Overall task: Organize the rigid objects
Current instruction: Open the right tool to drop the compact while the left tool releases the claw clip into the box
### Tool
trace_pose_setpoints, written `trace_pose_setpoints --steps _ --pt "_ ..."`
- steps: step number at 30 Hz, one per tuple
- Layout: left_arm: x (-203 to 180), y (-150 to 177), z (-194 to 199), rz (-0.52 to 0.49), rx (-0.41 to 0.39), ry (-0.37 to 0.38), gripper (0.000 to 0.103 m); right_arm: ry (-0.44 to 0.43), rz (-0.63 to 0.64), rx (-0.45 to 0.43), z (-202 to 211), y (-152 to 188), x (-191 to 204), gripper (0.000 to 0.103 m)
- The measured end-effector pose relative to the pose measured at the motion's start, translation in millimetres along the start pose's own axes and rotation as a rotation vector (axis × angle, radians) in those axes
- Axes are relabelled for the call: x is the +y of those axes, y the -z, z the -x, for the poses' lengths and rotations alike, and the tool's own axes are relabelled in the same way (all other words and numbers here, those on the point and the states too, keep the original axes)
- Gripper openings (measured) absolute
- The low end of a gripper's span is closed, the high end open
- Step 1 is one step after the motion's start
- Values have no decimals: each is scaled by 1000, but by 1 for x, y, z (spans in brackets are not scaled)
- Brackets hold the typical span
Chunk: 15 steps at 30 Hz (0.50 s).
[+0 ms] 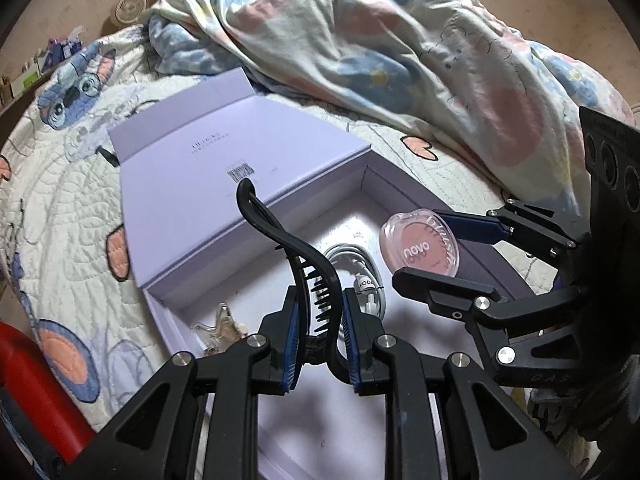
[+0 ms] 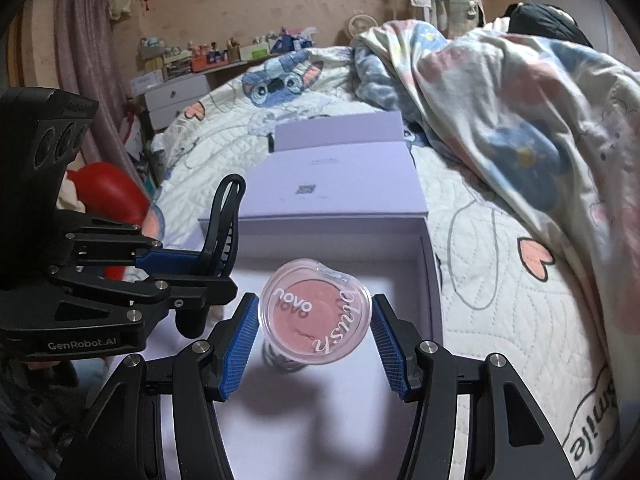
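While both hover over the box [image 1: 256, 184], left jaws clamp the hair clip [image 1: 316, 280]; right jaws grip the blush compact [image 2: 315, 312].

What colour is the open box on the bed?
Pale lilac outside, white inside; the box shows best in the right wrist view.

Both grippers over the open lilac box [image 1: 192, 216]

Your left gripper [image 1: 320, 344] clamps the black hair clip [image 1: 296, 256]; to its right, your right gripper [image 1: 452, 256] holds the blush compact [image 1: 420, 246].

Box [image 2: 434, 280] floor mostly free; coiled cable [image 1: 360, 276], raised lid [image 1: 224, 184] obstruct.
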<state>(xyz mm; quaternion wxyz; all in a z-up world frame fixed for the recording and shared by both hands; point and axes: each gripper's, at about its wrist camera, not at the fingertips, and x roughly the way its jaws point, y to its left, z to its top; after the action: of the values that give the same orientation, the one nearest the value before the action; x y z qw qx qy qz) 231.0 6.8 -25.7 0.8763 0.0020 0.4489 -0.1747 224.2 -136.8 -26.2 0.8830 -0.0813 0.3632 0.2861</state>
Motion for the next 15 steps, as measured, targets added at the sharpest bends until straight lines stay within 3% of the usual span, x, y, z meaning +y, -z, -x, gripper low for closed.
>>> trace_pose_setpoints --steps 9,15 --pt "3 -3 -21 9 52 16 20 9 4 37 -11 -2 -5 56" --pt "5 -2 -21 18 42 17 20 22 -8 60 -15 -2 -7 56"
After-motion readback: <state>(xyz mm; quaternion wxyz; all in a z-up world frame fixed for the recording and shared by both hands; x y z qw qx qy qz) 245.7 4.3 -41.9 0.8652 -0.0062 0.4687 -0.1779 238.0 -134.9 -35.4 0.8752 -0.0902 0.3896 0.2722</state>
